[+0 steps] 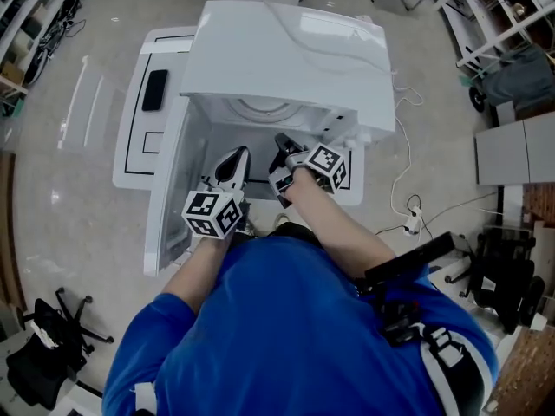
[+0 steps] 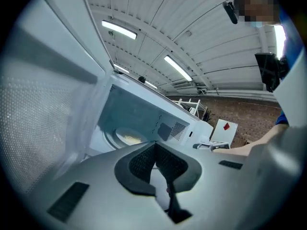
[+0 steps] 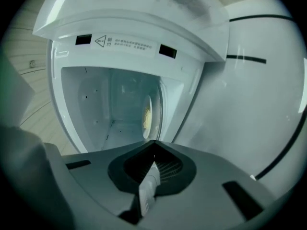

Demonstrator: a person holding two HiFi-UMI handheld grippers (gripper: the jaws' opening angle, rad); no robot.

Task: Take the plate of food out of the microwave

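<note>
The white microwave (image 1: 286, 50) stands with its door (image 1: 165, 189) swung open to the left. Inside, a white plate (image 2: 125, 137) with yellowish food rests on the turntable; the right gripper view shows the plate (image 3: 147, 116) edge-on, deep in the cavity. My left gripper (image 1: 238, 156) is shut and empty, just in front of the opening near the door side. My right gripper (image 1: 284, 143) is beside it at the mouth of the cavity, its jaw tips meeting with nothing held. Both point into the oven, short of the plate.
The door's mesh window (image 2: 43, 104) fills the left of the left gripper view. A white cable (image 1: 408, 180) runs across the floor to the right of the microwave. Shelving (image 1: 494, 16) stands at the far right, and an office chair base (image 1: 52, 336) at the lower left.
</note>
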